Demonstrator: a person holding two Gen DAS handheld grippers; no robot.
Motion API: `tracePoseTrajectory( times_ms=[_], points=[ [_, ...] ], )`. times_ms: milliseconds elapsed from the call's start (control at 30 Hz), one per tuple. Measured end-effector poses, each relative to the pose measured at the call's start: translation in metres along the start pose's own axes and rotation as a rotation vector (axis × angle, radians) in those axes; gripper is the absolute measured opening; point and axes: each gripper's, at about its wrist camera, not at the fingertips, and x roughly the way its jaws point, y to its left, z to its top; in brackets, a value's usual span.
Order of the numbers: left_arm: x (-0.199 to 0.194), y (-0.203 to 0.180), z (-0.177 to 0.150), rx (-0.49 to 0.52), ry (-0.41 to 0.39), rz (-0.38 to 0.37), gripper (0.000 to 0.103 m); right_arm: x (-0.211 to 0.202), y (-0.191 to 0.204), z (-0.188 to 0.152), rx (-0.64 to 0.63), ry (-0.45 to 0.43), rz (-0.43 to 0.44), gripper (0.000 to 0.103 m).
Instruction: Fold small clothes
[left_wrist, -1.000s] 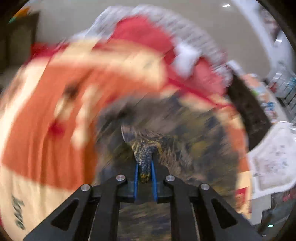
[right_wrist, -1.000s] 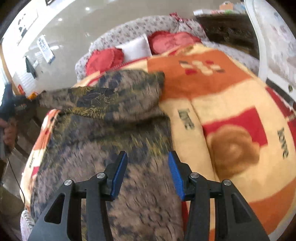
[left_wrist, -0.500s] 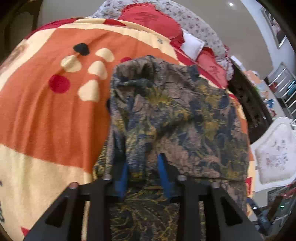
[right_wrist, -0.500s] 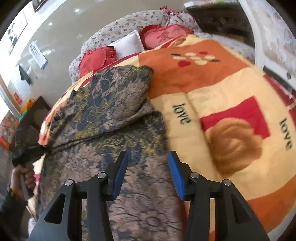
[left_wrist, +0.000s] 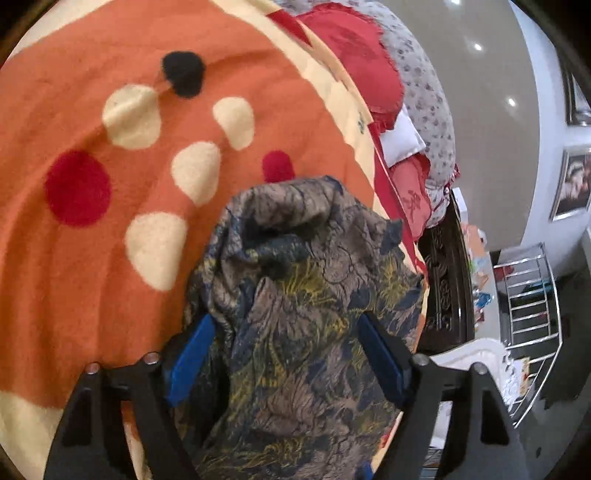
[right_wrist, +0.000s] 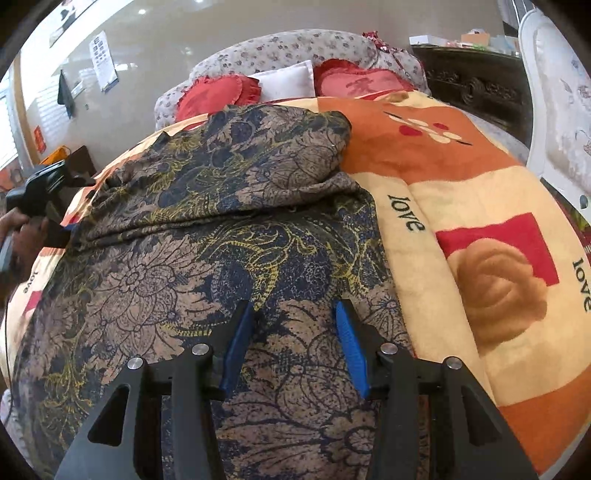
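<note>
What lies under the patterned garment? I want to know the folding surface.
An orange and cream blanket shows around the patterned garment, which lies on it. The part directly beneath is covered and cannot be seen.

The left wrist view sits low and close over the garment, looking along its fingers across the blanket toward the pillows, with a dark cabinet and a metal rack to the garment's right. The right wrist view is also close above the garment, looking along its own fingers up the bed toward the pillows and the wall beyond. It catches the left gripper at the garment's far left edge. Both views share the garment, the blanket, the pillows and the cabinet.
</note>
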Motion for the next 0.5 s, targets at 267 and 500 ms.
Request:
tracePoseTrajectory(
  times_ms=[267,500],
  points=[
    [-0.003,0.004,0.002,0.030,-0.005,0.129,0.011,0.000,0.004,-0.002,-0.032,-0.018,-0.017,0.038],
    [-0.033,-0.040,-0.017,0.248,-0.144,0.169,0.000,0.000,0.002,-0.003,-0.031,-0.021,-0.013,0.038]
  ],
)
